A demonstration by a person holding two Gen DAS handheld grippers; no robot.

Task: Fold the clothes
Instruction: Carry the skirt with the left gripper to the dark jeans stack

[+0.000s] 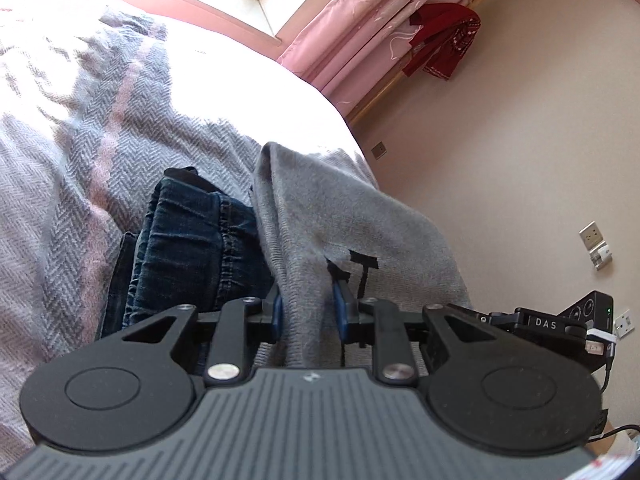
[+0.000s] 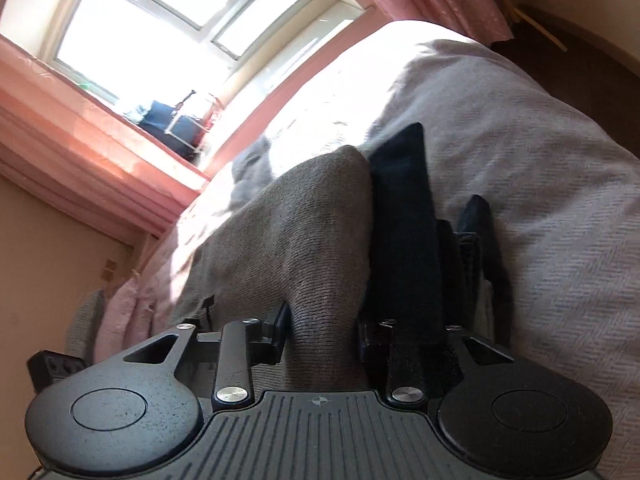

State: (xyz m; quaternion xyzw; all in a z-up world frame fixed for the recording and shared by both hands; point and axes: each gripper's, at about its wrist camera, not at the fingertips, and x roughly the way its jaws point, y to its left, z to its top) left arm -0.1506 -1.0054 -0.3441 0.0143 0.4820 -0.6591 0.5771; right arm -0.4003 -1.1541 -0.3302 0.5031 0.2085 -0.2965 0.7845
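Observation:
A grey knit garment hangs raised over the bed, bunched between the blue pads of my left gripper, which is shut on it. Its other part, a brownish-grey knit fold, runs up from my right gripper, also shut on it. Folded dark blue jeans lie on the bed just left of the garment; in the right wrist view the dark folded clothes sit just right of it. The right gripper's body shows at the right of the left wrist view.
The bed carries a grey herringbone blanket with a pale pink stripe, its edge dropping to the floor. Pink curtains, a red cloth on a rack, wall sockets and a window sill with a dark bag stand beyond.

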